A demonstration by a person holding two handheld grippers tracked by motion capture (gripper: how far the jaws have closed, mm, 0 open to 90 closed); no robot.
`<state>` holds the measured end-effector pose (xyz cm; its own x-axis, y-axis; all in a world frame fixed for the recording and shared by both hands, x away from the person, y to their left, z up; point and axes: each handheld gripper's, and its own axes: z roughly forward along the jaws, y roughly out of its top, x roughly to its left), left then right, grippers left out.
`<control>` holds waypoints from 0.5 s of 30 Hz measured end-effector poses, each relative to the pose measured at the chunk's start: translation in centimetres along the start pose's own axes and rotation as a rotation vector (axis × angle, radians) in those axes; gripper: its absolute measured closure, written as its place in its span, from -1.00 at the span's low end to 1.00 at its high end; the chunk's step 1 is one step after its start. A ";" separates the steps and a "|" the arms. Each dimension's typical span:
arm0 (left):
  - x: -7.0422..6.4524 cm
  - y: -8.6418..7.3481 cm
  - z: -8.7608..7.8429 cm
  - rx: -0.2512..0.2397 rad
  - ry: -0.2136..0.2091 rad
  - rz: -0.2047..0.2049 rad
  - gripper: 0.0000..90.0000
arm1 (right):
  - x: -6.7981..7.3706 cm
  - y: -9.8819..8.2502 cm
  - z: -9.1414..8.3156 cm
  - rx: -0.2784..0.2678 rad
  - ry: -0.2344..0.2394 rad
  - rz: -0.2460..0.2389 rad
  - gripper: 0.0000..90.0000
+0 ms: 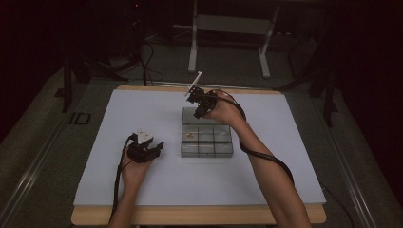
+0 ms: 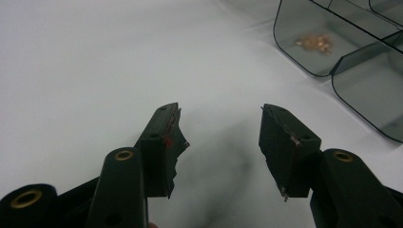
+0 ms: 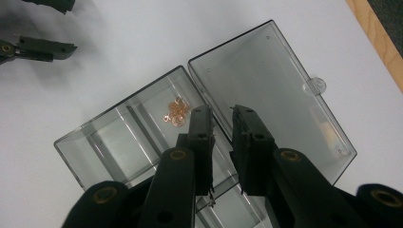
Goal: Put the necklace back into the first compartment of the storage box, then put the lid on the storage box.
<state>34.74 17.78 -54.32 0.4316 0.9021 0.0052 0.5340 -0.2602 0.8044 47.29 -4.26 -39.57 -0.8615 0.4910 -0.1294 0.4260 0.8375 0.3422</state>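
Note:
A smoky clear compartment box (image 1: 207, 150) lies open in the middle of the white mat, its lid (image 1: 198, 115) folded flat on the far side. A small heap of copper rings (image 3: 175, 113) sits in one corner compartment next to the hinge, and the rings (image 2: 313, 42) are also in the left gripper view. My right gripper (image 3: 222, 114) hovers over the hinge line between box (image 3: 95, 142) and lid (image 3: 275, 90), jaws a narrow gap apart with nothing between them. My left gripper (image 2: 221, 118) rests on the mat left of the box, jaws wide and empty.
The white mat (image 1: 142, 190) covers a wooden table with its front edge (image 1: 199, 216) near me. A metal stand (image 1: 228, 42) and cables lie on the dark floor behind. In the right gripper view the left gripper (image 3: 45, 47) lies at the top left corner.

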 end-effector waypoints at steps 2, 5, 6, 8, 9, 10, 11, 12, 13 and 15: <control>0.0 0.0 0.0 -0.001 0.000 0.001 0.09 | -0.2 -0.1 -0.1 -0.007 -0.002 0.002 0.74; 0.0 0.0 0.0 -0.002 0.000 0.001 0.09 | -0.4 -0.2 -0.2 -0.009 -0.004 0.008 0.73; 0.0 0.0 0.0 -0.002 0.000 0.001 0.09 | -0.4 -0.2 -0.2 -0.009 -0.004 0.008 0.73; 0.0 0.0 0.0 -0.002 0.000 0.002 0.09 | -0.5 -0.3 -0.3 -0.018 -0.005 0.016 0.72; 0.0 0.0 0.0 -0.002 0.001 0.003 0.09 | -0.6 -0.4 -0.3 -0.020 -0.004 0.020 0.72; 0.0 0.0 0.0 -0.002 0.001 0.003 0.09 | -0.6 -0.5 -0.3 -0.020 -0.005 0.022 0.72; 0.0 0.0 0.0 -0.001 0.000 0.002 0.09 | -0.7 -0.5 -0.3 -0.019 -0.006 0.024 0.72; 0.0 0.0 0.0 -0.001 0.000 0.002 0.09 | -0.7 -0.5 -0.3 -0.019 -0.006 0.024 0.72; 0.0 0.0 0.0 -0.001 0.000 0.001 0.09 | -0.8 -0.6 -0.2 -0.020 -0.007 0.025 0.72; 0.0 0.0 0.0 -0.003 0.001 0.002 0.09 | -0.9 -0.7 -0.2 -0.020 -0.009 0.026 0.72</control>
<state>34.70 17.78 -54.32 0.4318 0.9019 0.0075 0.5310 -0.2609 0.8062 47.70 -5.31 -39.48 -0.8475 0.5150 -0.1283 0.4428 0.8194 0.3641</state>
